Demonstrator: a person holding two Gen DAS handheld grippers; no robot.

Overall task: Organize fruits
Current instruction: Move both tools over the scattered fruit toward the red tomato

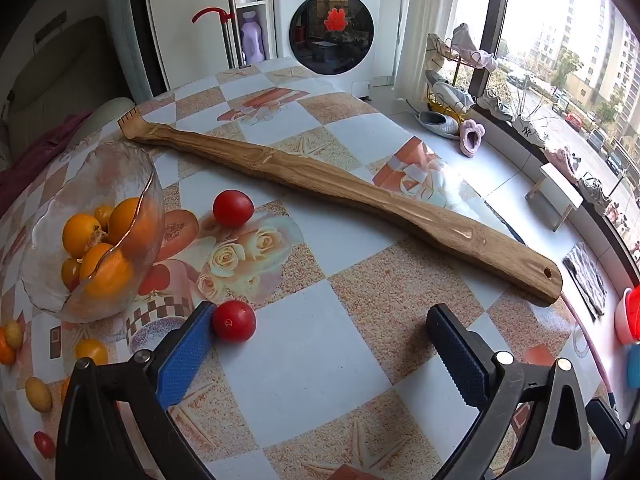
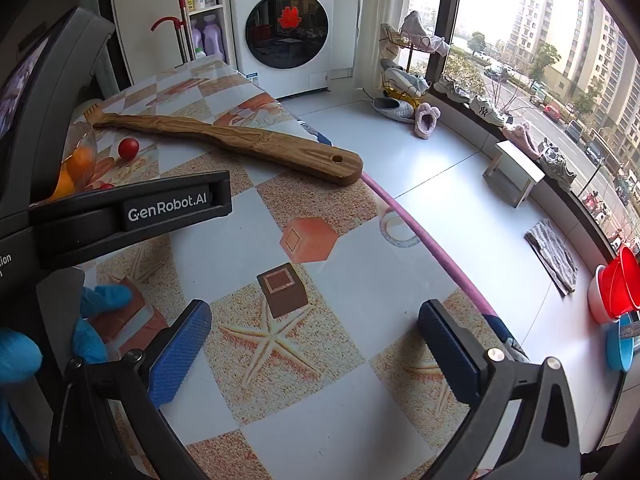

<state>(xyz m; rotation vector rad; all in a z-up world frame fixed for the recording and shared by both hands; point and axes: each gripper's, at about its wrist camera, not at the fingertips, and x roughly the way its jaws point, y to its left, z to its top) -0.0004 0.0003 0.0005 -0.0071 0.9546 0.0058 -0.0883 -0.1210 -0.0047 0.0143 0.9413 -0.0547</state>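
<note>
A clear glass bowl [image 1: 48,280] at the left holds several orange and yellow fruits [image 1: 80,234]. A red tomato [image 1: 233,321] lies on the table, touching the inner side of my left gripper's blue left finger [image 1: 188,356]. My left gripper [image 1: 320,344] is open and empty. A second red tomato [image 1: 233,208] lies farther off, beside the bowl; it also shows in the right wrist view [image 2: 128,148]. Small yellow, orange and red fruits [image 1: 91,350] lie loose at the near left. My right gripper [image 2: 316,340] is open and empty over the patterned tablecloth.
A long wooden back scratcher [image 1: 340,196] lies diagonally across the table behind the tomatoes. The table's pink right edge [image 2: 420,236] drops to the floor. The left gripper's body [image 2: 132,212] fills the left of the right wrist view. A washing machine [image 1: 332,20] stands beyond.
</note>
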